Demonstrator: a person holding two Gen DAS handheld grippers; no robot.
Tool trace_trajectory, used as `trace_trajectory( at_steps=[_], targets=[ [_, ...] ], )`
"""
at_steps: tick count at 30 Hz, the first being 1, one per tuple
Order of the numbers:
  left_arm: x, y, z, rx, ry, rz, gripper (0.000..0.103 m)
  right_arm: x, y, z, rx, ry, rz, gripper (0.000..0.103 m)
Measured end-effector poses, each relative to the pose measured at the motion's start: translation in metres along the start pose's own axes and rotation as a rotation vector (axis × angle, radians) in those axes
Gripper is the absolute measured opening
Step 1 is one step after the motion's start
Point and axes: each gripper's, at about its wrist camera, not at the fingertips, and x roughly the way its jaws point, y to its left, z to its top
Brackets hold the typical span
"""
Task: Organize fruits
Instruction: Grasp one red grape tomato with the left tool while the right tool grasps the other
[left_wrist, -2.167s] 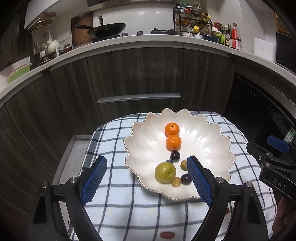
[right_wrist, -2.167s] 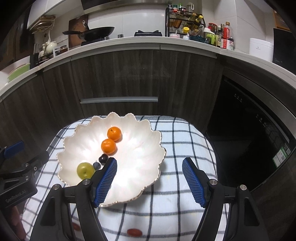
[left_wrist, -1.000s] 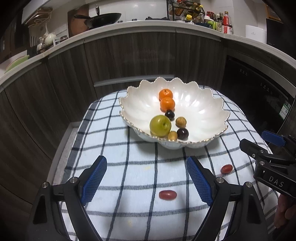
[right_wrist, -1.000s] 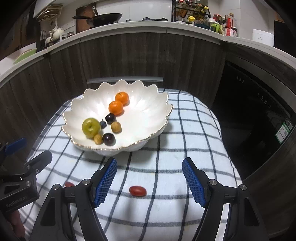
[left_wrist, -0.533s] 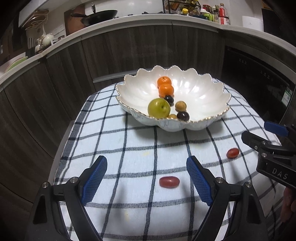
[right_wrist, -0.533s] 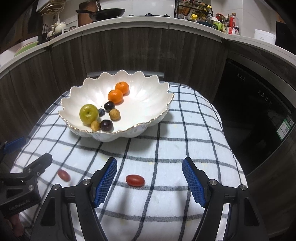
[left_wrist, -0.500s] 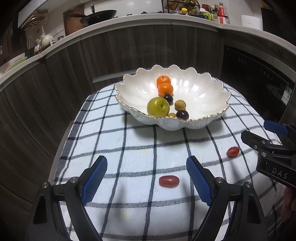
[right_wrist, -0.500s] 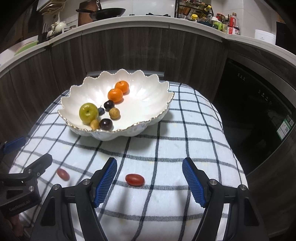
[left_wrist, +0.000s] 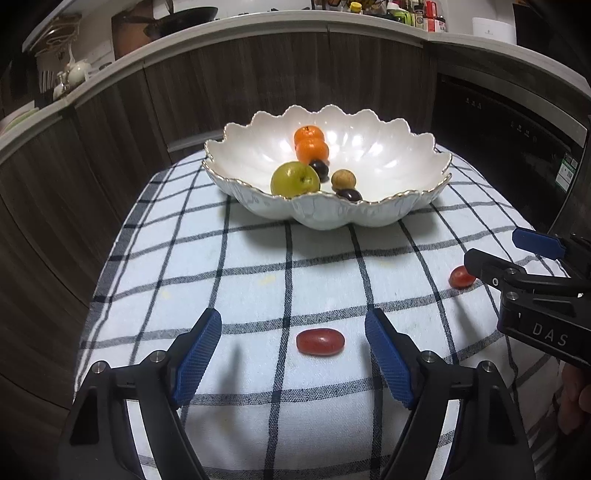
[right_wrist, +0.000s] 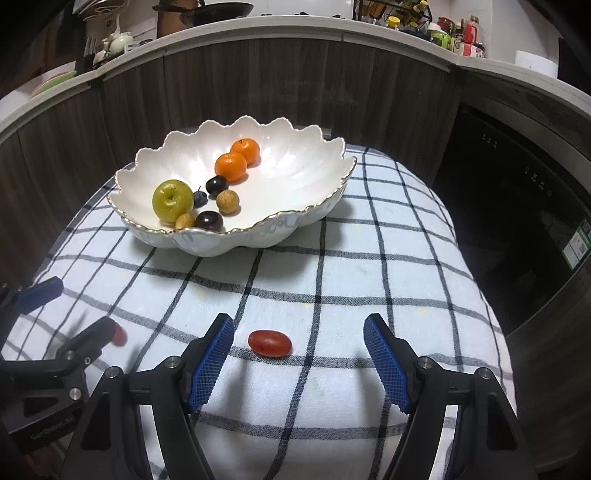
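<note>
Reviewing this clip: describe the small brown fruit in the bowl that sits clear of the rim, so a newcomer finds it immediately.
Start at the scalloped white bowl on the checked cloth. Inside it, right of the green apple, lies a tan round fruit with dark plums just behind and in front. Its twin is tucked between the apple and the near rim; this one lies nearer the middle.

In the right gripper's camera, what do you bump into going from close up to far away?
right gripper → red tomato → checked cloth → white bowl → wooden cabinets → pan on the counter
</note>
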Motion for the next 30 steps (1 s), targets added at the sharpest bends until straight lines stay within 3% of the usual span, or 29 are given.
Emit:
trace_trajectory(
  at_steps=[5,16,22,30],
  targets=[
    [0.007,0.0,-0.003,-0.008,0.029,-0.023,0.071,0.005,0.003,-0.001,-0.007,0.012,0.005,0.074],
    [0.017,-0.006,-0.008,0.006,0.062,-0.044,0.061,0.014,0.004,-0.005,-0.004,0.033,0.017,0.073],
    [0.021,-0.006,-0.01,0.002,0.077,-0.045,0.06,0.021,0.007,-0.007,-0.015,0.056,0.038,0.054],
    [0.024,-0.005,-0.01,-0.008,0.078,-0.058,0.059,0.028,0.009,-0.009,-0.021,0.077,0.048,0.052]
  ],
)
